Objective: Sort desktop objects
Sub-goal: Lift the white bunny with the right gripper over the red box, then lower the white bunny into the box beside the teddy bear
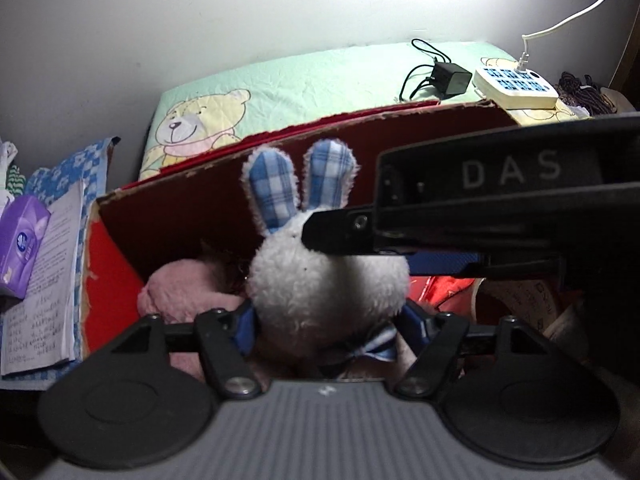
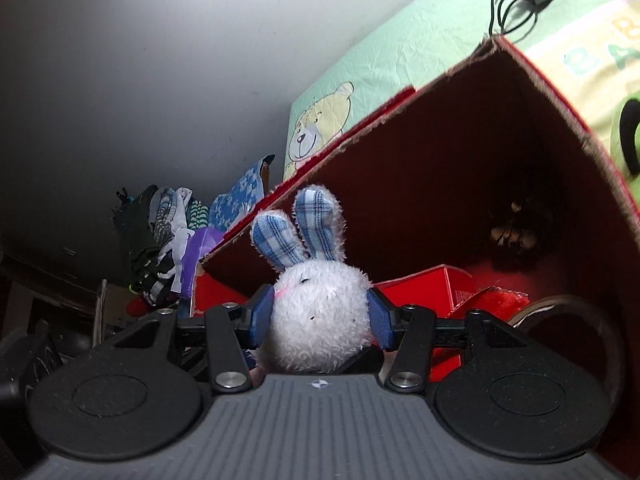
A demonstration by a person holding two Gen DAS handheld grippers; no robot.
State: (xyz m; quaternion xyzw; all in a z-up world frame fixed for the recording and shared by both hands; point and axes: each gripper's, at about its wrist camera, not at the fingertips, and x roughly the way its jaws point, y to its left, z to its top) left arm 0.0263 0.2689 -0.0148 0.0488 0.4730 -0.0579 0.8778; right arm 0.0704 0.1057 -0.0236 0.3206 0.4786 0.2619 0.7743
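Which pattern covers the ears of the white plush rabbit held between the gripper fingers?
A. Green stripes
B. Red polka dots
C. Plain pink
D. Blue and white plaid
D: the plush rabbit, clamped at the head by the right gripper, has two upright ears of blue and white checked fabric, seen in the left wrist view too.

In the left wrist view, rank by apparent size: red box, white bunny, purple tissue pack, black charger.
1. red box
2. white bunny, enlarged by nearness to the camera
3. purple tissue pack
4. black charger, far off, so true size is unsure
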